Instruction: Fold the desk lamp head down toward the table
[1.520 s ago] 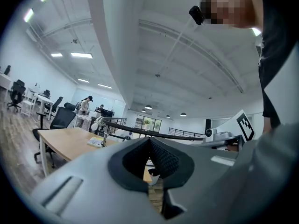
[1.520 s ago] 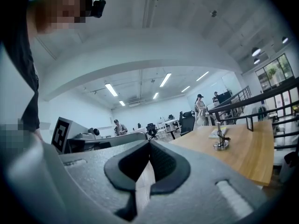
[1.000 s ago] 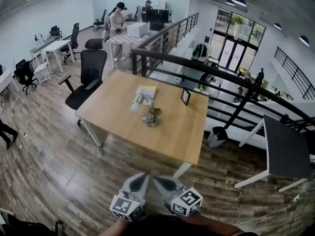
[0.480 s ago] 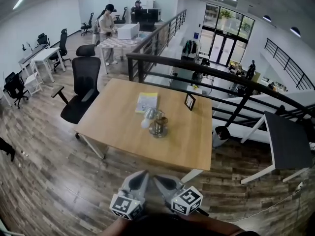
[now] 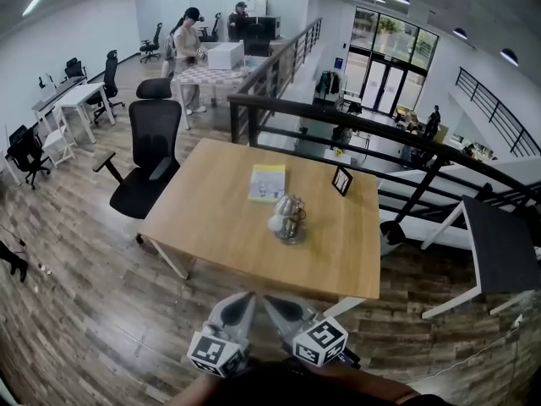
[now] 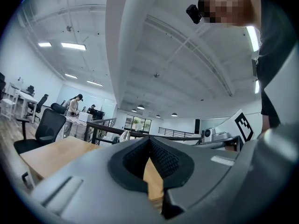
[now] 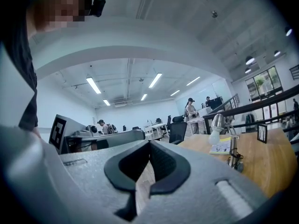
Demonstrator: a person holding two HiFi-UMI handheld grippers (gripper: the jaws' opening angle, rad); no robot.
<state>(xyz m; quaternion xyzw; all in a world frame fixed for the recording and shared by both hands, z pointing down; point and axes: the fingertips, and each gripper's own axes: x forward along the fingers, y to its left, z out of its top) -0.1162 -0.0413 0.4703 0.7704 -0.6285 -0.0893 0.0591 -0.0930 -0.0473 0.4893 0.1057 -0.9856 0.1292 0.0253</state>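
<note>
A small metal desk lamp (image 5: pixel 289 218) stands near the middle of the wooden table (image 5: pixel 220 227), its pale head raised and pointing left. In the right gripper view the lamp (image 7: pixel 230 146) is ahead on the right. From the left gripper view only the lamp head (image 6: pixel 124 135) shows, above the jaws. Both grippers are low in the head view, short of the table's near edge and well away from the lamp. My left gripper (image 5: pixel 246 298) and right gripper (image 5: pixel 268 300) sit side by side, each shut on nothing. The left gripper (image 6: pixel 149 138) and right gripper (image 7: pixel 149 143) have their pads touching at the tips.
A yellow booklet (image 5: pixel 268 182) and a small picture frame (image 5: pixel 342 179) lie behind the lamp. At the table's left side is a black office chair (image 5: pixel 152 155). A dark railing (image 5: pixel 363 125) runs behind it. A dark table (image 5: pixel 499 252) stands to the right. Two people (image 5: pixel 188 41) stand far off.
The table and lamp have drawn nearer and shifted right in the head view. Both grippers stay shut together at the bottom of the view.
</note>
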